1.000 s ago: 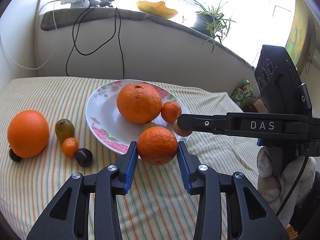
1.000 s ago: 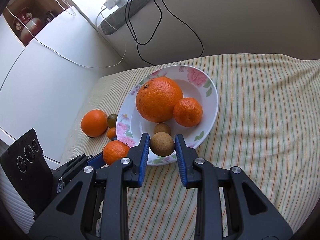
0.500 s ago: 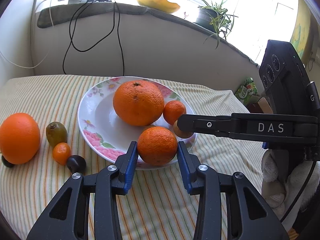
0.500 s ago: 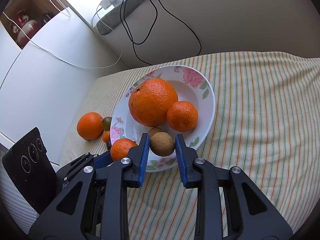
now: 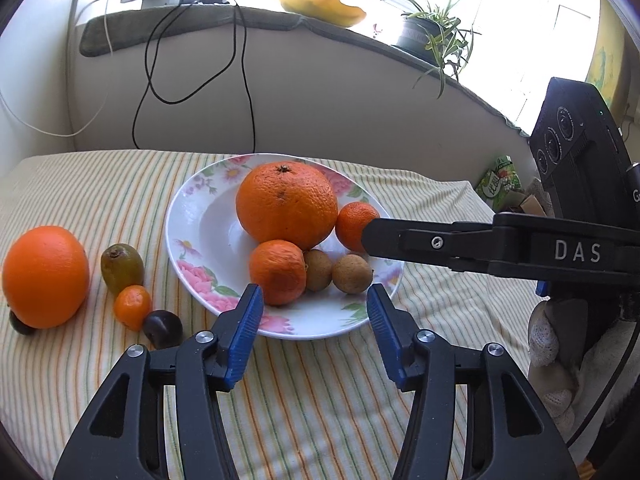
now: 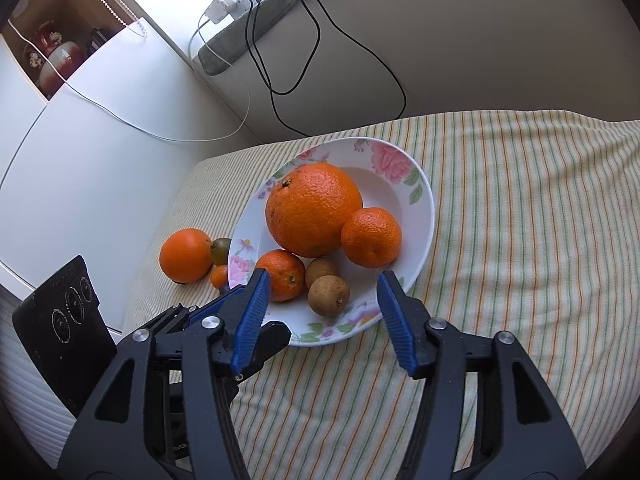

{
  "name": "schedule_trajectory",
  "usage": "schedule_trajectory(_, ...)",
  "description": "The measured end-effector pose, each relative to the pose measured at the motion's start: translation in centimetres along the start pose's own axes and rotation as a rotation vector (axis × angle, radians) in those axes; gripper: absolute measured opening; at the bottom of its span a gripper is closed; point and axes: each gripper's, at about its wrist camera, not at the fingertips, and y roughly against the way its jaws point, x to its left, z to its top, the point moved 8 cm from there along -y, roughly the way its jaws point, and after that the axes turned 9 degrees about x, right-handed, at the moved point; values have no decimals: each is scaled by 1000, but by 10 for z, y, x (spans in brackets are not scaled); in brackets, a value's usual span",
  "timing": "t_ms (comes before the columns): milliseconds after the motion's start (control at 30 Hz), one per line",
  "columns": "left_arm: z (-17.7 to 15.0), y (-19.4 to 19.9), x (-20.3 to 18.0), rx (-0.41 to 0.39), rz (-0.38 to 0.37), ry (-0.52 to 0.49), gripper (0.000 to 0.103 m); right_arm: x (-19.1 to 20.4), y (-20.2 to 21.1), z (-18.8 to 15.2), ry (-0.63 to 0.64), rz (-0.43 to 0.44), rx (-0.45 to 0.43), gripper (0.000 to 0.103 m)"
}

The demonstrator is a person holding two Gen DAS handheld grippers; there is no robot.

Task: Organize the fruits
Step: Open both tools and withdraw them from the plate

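Note:
A floral plate (image 5: 192, 236) (image 6: 420, 216) on the striped cloth holds a big orange (image 5: 286, 204) (image 6: 314, 208), two tangerines (image 5: 278, 272) (image 6: 371, 237) and two brown longans (image 5: 352, 274) (image 6: 329, 295). My left gripper (image 5: 314, 308) stands open at the plate's near rim, just behind the near tangerine, holding nothing. My right gripper (image 6: 320, 298) is open too, its fingers either side of the front longan without touching it. Left of the plate lie another orange (image 5: 45, 276) (image 6: 185, 255), a green fruit (image 5: 121, 263), a kumquat (image 5: 132, 306) and a dark chestnut-like fruit (image 5: 163, 328).
Black cables (image 5: 192, 60) hang down the wall behind the table. A potted plant (image 5: 430, 36) and a yellow dish (image 5: 320, 6) sit on the sill. A white cabinet (image 6: 80, 152) stands beyond the table's left edge. A gloved hand (image 5: 556, 360) holds the right gripper.
Both grippers have opened. The tangerine from the left gripper and the longan from the right gripper now rest on the plate.

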Motion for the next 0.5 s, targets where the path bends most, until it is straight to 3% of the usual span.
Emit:
schedule_trajectory(200, -4, 8, 2, -13, -11, 7, 56, 3, 6, -2, -4, 9, -15, 69)
schedule_trajectory(267, -6, 11, 3, -11, -21, 9, 61, 5, 7, -3, -5, 9, -22, 69)
schedule_trajectory(500, -18, 26, 14, -29, -20, 37, 61, 10, 15, -7, 5, 1, -48, 69)
